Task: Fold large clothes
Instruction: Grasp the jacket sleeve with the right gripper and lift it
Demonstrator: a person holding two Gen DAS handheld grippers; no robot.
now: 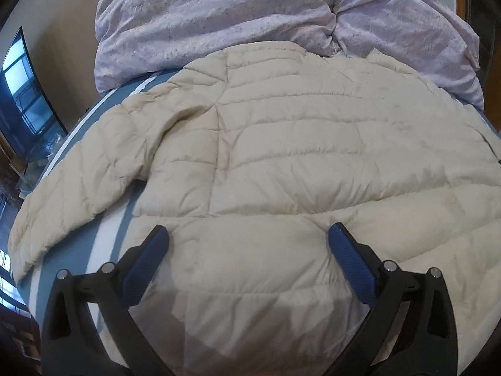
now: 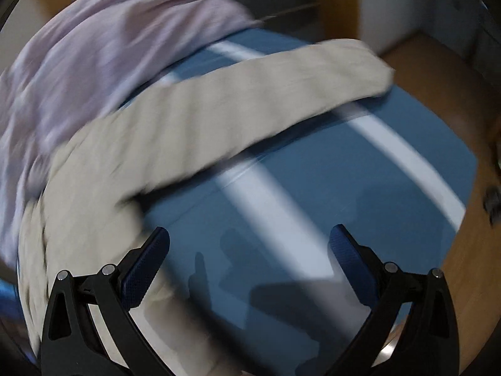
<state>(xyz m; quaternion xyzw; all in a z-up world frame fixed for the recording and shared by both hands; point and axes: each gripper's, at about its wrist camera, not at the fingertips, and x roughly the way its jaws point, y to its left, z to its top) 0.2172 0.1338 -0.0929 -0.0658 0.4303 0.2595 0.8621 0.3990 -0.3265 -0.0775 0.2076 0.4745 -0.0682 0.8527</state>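
Cream quilted jacket [image 1: 281, 156] flat on bed [image 1: 78, 125] (striped blue) | left gripper [image 1: 249, 235] spread | right gripper [image 2: 249, 235] spread, empty

Wide-open left tongs [image 1: 249, 235] over cream puffer jacket [image 1: 281, 144]

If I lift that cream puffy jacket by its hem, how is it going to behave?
The cream jacket will likely go floppy and drape: its sleeve already lies limp across the blue bedsheet. Its quilted, puffed panels suggest it is light for its bulk. The smooth shell may slip, so the open left tool probably needs a deep bite.
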